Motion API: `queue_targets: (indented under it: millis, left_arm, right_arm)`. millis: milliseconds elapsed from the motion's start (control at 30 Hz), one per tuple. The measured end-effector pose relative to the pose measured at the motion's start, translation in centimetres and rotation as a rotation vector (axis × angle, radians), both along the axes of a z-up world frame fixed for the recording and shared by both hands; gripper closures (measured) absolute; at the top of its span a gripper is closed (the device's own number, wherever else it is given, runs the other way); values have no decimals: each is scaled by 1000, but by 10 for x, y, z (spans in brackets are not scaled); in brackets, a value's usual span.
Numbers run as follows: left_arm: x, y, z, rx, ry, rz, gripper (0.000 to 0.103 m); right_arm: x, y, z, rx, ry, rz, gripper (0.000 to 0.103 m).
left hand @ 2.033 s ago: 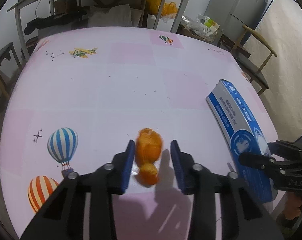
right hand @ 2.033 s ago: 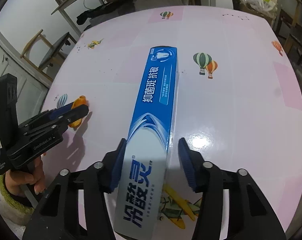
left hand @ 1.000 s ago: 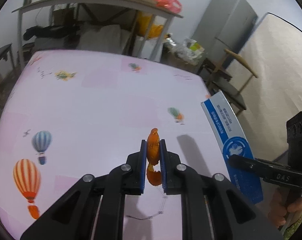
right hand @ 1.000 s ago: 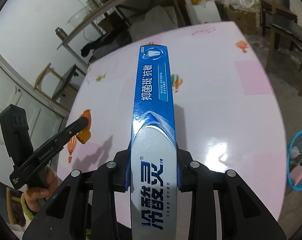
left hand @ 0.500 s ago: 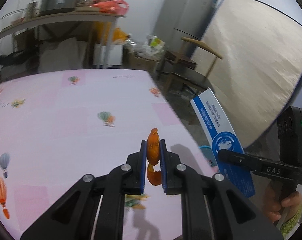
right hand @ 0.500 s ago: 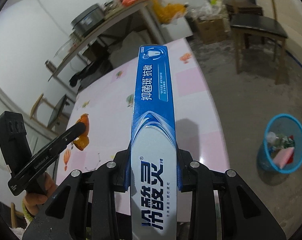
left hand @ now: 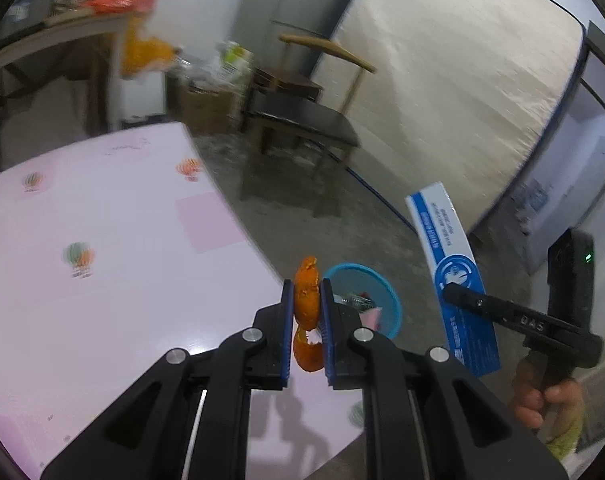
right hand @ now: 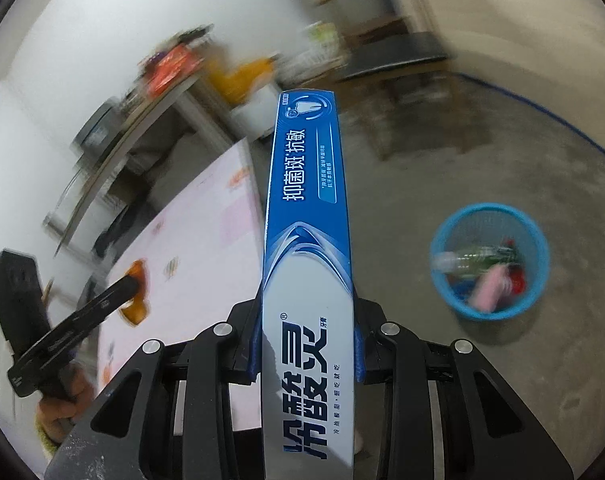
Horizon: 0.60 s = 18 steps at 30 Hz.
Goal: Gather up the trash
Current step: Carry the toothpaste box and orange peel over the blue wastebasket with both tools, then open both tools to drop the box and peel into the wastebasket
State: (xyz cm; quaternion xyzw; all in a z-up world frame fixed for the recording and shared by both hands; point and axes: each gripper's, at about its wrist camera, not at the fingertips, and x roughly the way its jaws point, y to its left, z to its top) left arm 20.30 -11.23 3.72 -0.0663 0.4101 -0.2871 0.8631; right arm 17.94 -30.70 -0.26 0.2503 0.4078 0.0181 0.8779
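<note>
My left gripper [left hand: 307,300] is shut on a piece of orange peel [left hand: 305,304], held in the air over the right edge of the pink table [left hand: 102,300]. My right gripper [right hand: 306,320] is shut on a long blue and white toothpaste box [right hand: 306,240], which sticks out ahead of the jaws. The same box [left hand: 450,280] shows at the right of the left wrist view, and the peel [right hand: 136,304] at the left of the right wrist view. A blue mesh bin [right hand: 488,260] stands on the floor; in the left wrist view this bin [left hand: 386,300] lies just beyond the peel.
The bin holds a plastic bottle [right hand: 466,258] and pink and red scraps. A wooden chair with a black seat [left hand: 302,120] stands on the concrete floor past the table. A cluttered shelf table [left hand: 62,36] and cardboard boxes line the back wall. A mattress [left hand: 462,80] leans at the right.
Both grippers have swung right, off the table top and toward the floor, each still holding its item. The blue bin has come further into both views.
</note>
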Motion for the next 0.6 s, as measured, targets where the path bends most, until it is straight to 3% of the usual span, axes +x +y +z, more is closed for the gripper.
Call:
queue_targets:
  millis: [200, 467, 600]
  left_arm:
    - [36, -79, -23, 36, 121, -176, 91]
    - [85, -186, -96, 100, 340, -299, 91]
    - [105, -243, -108, 113, 345, -331, 91]
  right_arm:
    - [-26, -82, -46, 86, 94, -238, 72]
    - [-14, -116, -128, 226, 256, -334, 72]
    - [12, -139, -149, 264, 286, -396, 72]
